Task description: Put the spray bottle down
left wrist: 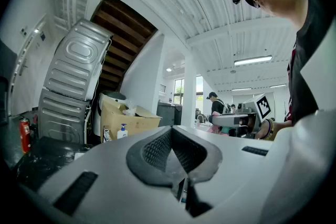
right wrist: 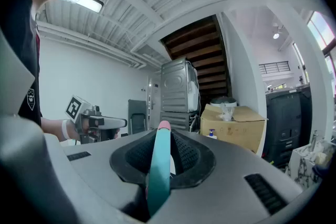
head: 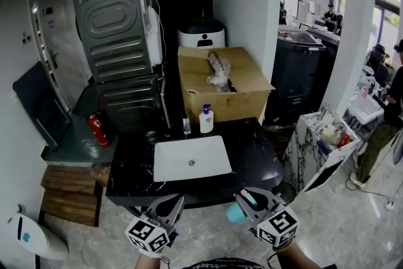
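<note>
Currently the right gripper [head: 250,197] is clenching its fingers on the teal spray bottle [right wrist: 159,165], holding it in the air on the near side of the black counter [head: 255,157]. To its left, the left gripper [head: 167,208] is hovering with its fingers pressed together on nothing.

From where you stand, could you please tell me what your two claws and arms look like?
The left claw and right claw match: smooth light-grey shells with black ribbed pads, and each carries a cube of black-and-white square markers. The right wrist wears a bracelet, the left a white band. The top is black.
</note>
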`<state>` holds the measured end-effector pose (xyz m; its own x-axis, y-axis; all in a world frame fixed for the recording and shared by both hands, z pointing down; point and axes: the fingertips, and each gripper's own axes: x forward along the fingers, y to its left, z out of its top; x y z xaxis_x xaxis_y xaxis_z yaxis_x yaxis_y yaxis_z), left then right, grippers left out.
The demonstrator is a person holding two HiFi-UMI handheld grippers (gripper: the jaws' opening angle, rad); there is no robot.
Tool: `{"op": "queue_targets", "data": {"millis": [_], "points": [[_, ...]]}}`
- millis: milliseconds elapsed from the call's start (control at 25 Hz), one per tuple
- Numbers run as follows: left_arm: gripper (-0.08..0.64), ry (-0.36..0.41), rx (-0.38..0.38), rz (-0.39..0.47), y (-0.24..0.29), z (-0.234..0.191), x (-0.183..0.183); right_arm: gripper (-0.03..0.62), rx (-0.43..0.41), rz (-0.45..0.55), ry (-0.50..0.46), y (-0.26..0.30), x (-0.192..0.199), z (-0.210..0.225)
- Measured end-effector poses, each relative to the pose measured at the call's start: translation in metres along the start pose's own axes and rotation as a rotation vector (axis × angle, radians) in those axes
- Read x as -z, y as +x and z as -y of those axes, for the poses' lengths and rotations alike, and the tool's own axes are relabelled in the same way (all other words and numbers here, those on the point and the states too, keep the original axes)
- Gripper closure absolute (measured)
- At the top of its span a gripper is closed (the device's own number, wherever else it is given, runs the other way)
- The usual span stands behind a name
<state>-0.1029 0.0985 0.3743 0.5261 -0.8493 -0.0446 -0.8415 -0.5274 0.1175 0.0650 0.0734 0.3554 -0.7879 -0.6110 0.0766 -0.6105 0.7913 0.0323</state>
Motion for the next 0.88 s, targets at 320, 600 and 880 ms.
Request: {"op": "queue_targets", "data": {"millis": [320,600,880], "points": [[0.546,0.003,0.019,-0.004,0.006,0.009,0.001,0.508,0.007,-0.009,-0.021,-0.009,0.000,0.001],[0.546,-0.009,0.028,-0.007,0.012,0.014,0.004,0.508,0.013,-0.013,-0.004,-0.015,0.004,0.003],[0.546,-0.015,0.026,-0.011,0.013,0.014,0.009,0.508,-0.011,-0.017,0.002,-0.015,0.004,0.002]]}}
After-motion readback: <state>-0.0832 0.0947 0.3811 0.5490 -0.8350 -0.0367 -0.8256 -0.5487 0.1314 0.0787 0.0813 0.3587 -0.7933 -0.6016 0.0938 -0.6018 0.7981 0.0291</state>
